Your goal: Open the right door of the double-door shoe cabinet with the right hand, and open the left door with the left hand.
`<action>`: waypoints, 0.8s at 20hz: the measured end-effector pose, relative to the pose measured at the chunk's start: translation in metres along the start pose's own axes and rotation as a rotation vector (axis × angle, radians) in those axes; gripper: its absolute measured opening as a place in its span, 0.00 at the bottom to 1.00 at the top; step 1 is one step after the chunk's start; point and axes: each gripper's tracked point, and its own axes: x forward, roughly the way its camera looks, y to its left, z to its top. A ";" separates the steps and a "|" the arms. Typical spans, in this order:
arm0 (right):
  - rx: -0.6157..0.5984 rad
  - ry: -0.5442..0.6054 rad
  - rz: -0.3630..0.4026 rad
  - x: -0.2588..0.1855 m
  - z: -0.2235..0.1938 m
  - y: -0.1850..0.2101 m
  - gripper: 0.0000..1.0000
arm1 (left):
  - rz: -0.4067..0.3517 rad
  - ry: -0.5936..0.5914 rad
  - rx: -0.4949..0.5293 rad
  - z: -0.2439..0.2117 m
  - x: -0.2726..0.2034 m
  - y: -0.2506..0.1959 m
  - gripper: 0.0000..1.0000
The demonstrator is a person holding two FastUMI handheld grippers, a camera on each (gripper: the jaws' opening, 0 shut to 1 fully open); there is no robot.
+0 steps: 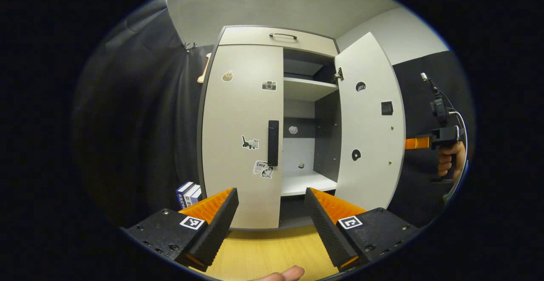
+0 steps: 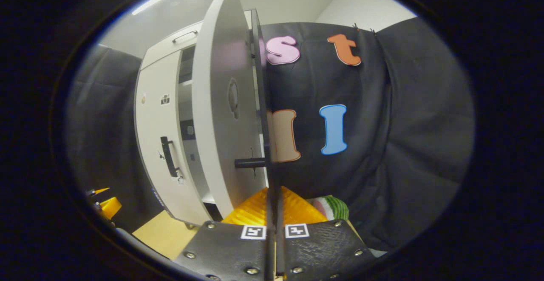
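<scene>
The white shoe cabinet [image 1: 242, 115] stands straight ahead. Its left door [image 1: 238, 153] is closed, with a black vertical handle [image 1: 273, 143] at its inner edge. My left gripper [image 1: 272, 215] is open a short way in front of that handle, with nothing between its fingers. The right door [image 1: 369, 123] is swung wide open, showing bare shelves [image 1: 304, 87]. My right gripper [image 1: 418, 143], held by a hand [image 1: 448, 162], reaches the open door's outer edge. In the right gripper view the right gripper [image 2: 274, 213] is shut on the right door's thin dark handle [image 2: 264, 115].
A drawer with a metal handle [image 1: 282, 35] tops the cabinet. Some small boxes [image 1: 189, 194] stand on the floor left of it. Pale wooden floor [image 1: 263, 251] lies below my left gripper. A green striped object [image 2: 335, 206] lies behind the right gripper.
</scene>
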 end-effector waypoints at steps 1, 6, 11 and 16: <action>0.004 0.001 0.028 -0.001 -0.004 0.000 0.05 | 0.000 -0.001 0.002 0.000 0.004 -0.001 0.98; 0.018 -0.009 0.076 -0.014 -0.009 -0.002 0.04 | 0.021 0.011 -0.015 -0.005 0.030 -0.001 0.98; -0.025 -0.080 0.017 -0.030 0.001 -0.008 0.16 | 0.034 0.008 0.029 0.000 0.062 0.001 0.98; -0.036 -0.173 -0.024 -0.055 0.014 -0.010 0.86 | 0.067 -0.060 0.043 0.019 0.103 0.012 0.98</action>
